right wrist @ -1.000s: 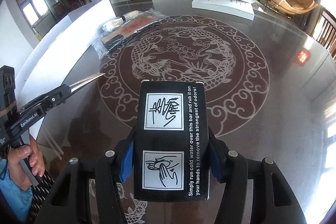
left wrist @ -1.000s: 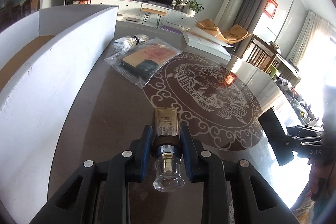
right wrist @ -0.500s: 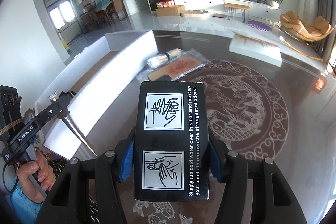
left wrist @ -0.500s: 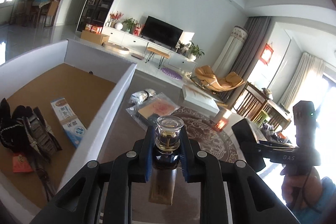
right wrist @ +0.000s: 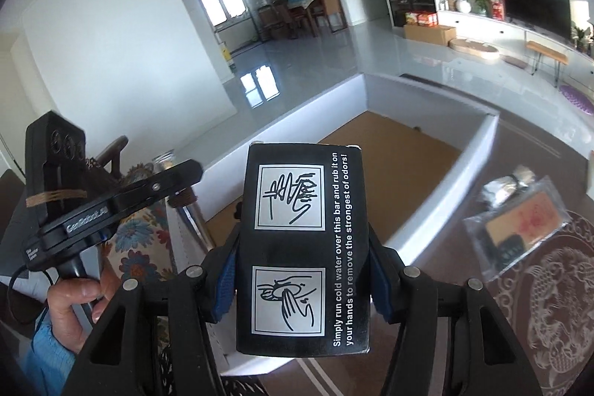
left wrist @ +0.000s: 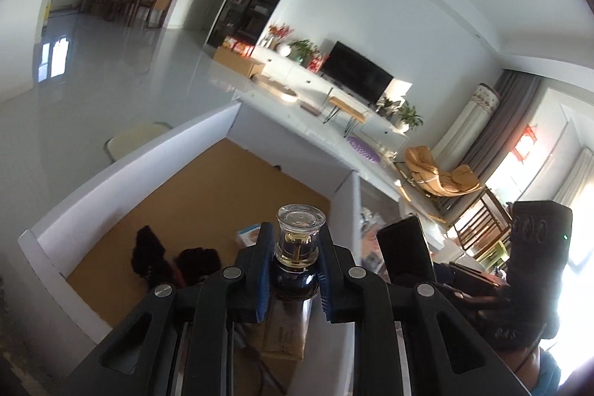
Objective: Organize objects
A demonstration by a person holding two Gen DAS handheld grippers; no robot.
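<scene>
Bottle (left wrist: 297,240), clamped by its neck in the left gripper (left wrist: 295,270), hangs over the white box's (left wrist: 122,169) near wall; the cardboard floor beyond lies largely bare. Right gripper (right wrist: 302,270) grasps the black carton (right wrist: 302,247) above the box's near edge, beside the table (right wrist: 538,151).

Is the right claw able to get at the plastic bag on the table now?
Probably not: the right claw is shut on the black box, so it has no free jaws for the plastic bag.

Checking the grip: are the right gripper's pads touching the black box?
Touching. The right wrist view shows blue pads pressed against both sides of the black box.
</scene>
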